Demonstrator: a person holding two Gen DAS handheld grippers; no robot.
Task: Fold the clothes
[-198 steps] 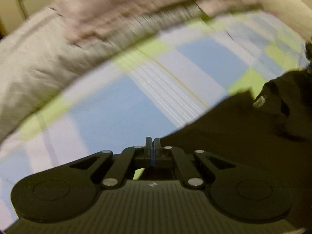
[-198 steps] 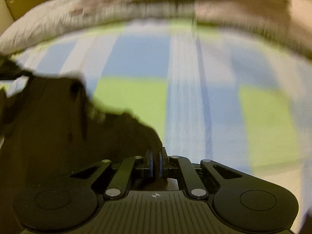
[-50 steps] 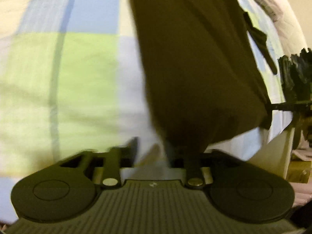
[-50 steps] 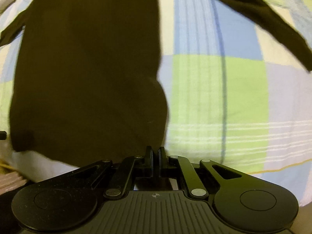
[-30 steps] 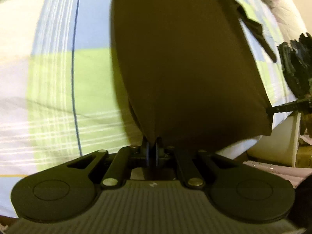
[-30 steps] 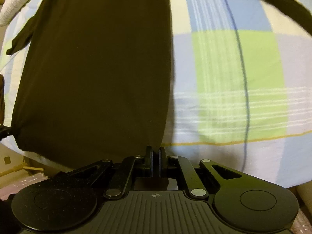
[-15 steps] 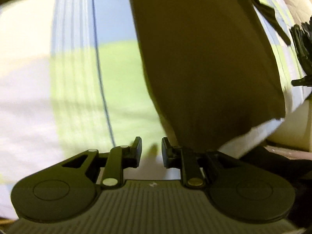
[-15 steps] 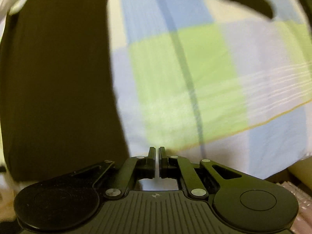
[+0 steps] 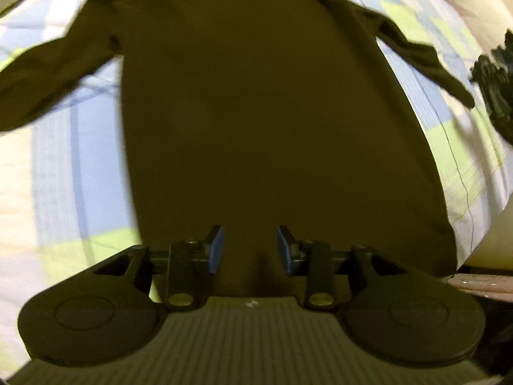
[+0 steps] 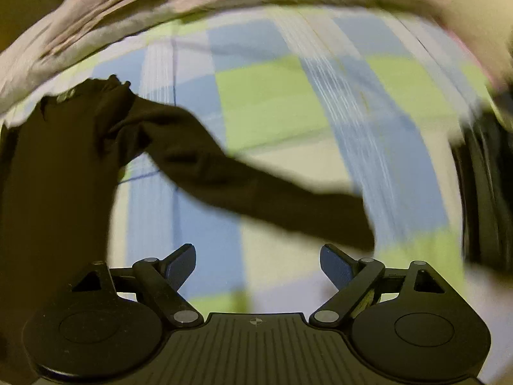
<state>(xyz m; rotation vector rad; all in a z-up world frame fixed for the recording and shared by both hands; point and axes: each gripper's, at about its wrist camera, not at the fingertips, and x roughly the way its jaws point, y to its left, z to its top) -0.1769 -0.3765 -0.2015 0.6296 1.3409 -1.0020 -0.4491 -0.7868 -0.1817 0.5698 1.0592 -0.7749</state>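
Left wrist view: a dark long-sleeved shirt (image 9: 272,112) lies spread flat on a bed covered by a checked sheet (image 9: 64,176) in blue, green and white. Its body fills the middle of the picture, the hem nearest the camera and one sleeve running out to each side. The left tool (image 9: 250,248) hangs over the hem with its jaws partly apart, having just been opening; the blue pads (image 9: 215,250) stand clear of the cloth and nothing is gripped between them. At the right edge a dark, blurred object (image 9: 495,86) shows beyond the sleeve; what it is cannot be told.

Right wrist view: the picture is blurred. The shirt's body (image 10: 54,176) sits at the left, and one sleeve (image 10: 256,186) stretches across the sheet (image 10: 272,102) toward the right. The right tool (image 10: 258,263) has its jaws spread wide, having just been opening, with only sheet showing between them; it holds nothing. A pale, rumpled blanket (image 10: 160,9) lies along the far edge of the bed.
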